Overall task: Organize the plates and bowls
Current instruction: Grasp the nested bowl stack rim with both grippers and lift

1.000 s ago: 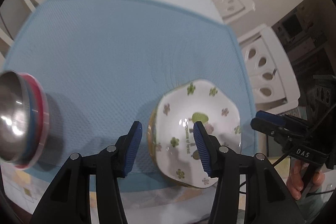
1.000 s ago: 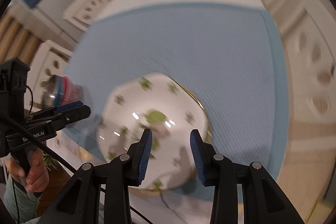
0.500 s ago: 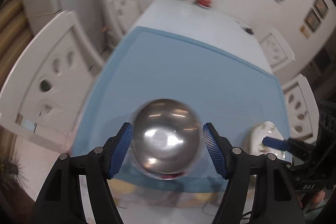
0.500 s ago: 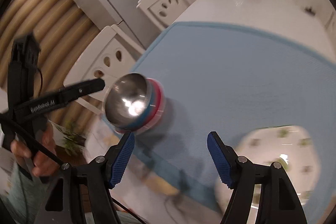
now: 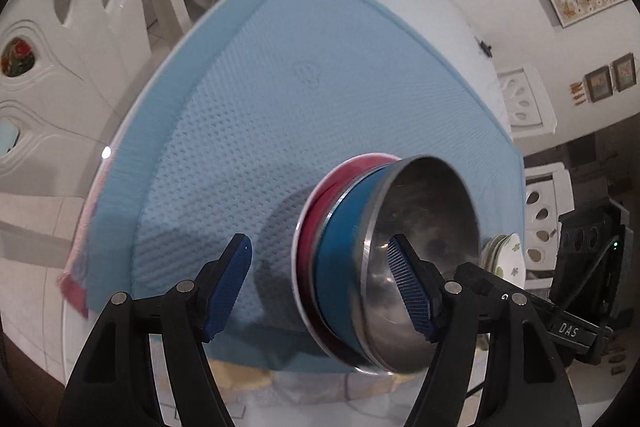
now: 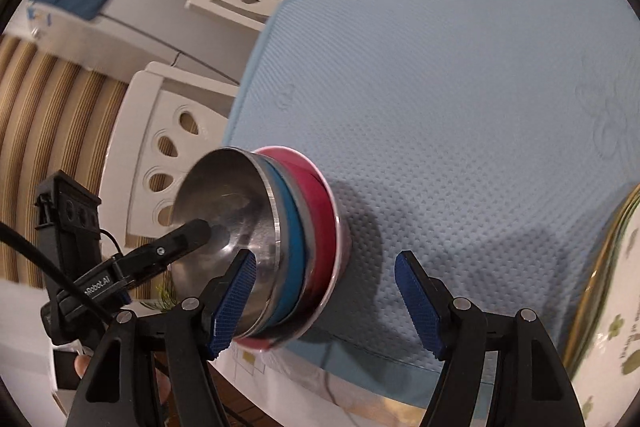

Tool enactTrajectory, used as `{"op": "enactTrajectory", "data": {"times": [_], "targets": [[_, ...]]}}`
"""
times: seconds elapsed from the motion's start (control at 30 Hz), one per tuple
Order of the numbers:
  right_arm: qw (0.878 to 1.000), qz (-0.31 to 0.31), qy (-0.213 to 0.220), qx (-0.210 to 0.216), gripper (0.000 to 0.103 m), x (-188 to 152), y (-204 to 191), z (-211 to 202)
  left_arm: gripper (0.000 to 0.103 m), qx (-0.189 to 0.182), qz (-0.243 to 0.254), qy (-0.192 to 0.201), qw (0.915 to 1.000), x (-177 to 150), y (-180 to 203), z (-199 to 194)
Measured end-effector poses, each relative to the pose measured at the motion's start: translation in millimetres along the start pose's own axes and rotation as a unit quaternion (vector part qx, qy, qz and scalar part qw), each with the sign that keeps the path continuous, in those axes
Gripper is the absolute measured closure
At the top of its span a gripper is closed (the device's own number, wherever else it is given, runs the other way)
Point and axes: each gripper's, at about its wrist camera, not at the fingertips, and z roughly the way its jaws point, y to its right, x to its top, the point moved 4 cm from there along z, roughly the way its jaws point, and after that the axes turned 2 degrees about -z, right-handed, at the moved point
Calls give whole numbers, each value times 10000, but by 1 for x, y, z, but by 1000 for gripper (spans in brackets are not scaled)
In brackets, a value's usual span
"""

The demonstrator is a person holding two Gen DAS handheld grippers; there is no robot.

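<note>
Mat [image 5: 280,115], blue, on table. Plates [image 6: 612,307], floral, at its right edge. Bowls [image 5: 384,259], steel in blue in red, stacked near front edge; both grippers swung here from plates, so bowls come next. Left gripper [image 5: 320,287], right gripper [image 6: 324,303]: fingers wide apart, straddling stack, gripping nothing.

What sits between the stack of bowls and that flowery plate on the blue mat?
Only bare blue mat. The right wrist view shows the bowl stack, then open mat, then the flowered plate at the right edge.
</note>
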Motion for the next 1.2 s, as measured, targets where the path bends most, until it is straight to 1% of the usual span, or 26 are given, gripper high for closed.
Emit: {"op": "enactTrajectory", "data": {"times": [0.2, 0.3, 0.37, 0.4, 0.43, 0.47, 0.5, 0.53, 0.63, 0.7, 0.8, 0.87, 0.97, 1.13, 1.2], "targets": [[9999, 147, 2, -58, 33, -2, 7, 11, 34, -102, 150, -176, 9997, 9, 3, 17], [9999, 131, 20, -40, 33, -2, 7, 16, 36, -175, 172, -243, 9994, 10, 3, 22], [9999, 104, 22, -22, 39, -2, 5, 22, 36, -246, 181, -296, 9991, 10, 2, 25], [10000, 91, -4, 5, 45, -2, 3, 25, 38, -283, 176, -323, 9989, 10, 3, 27], [9999, 88, -46, 30, 48, -2, 2, 29, 40, -314, 179, -341, 9988, 11, 2, 27], [9999, 90, -60, 55, 51, -2, 1, 32, 44, -348, 189, -362, 9986, 11, 3, 29], [9999, 92, -62, 98, 58, -3, 0, 35, 50, -389, 202, -387, 9983, 10, 3, 30], [9998, 94, -69, 144, 60, -3, -1, 37, 50, -411, 226, -416, 9980, 9, 4, 31], [9999, 85, 37, 67, 60, -2, -3, 38, 52, -323, 429, -292, 9981, 8, 8, 28], [10000, 60, 64, 25, 60, -2, -4, 37, 55, -280, 499, -258, 9980, 8, 9, 25], [9998, -66, 117, -176, 60, -3, -10, 35, 55, -205, 606, -192, 9978, 9, 11, 23], [9988, -273, 182, -359, 60, -3, -16, 33, 55, -128, 692, -119, 9974, 10, 14, 22], [9977, -403, 217, -496, 60, -4, -19, 30, 55, -167, 648, -111, 9977, 11, 12, 20], [9983, -230, 252, -472, 60, -3, -16, 21, 54, -206, 629, -105, 9978, 11, 18, 17], [9983, -89, 224, -522, 60, -3, -13, 19, 54, -137, 685, -104, 9975, 11, 25, 19]]}}
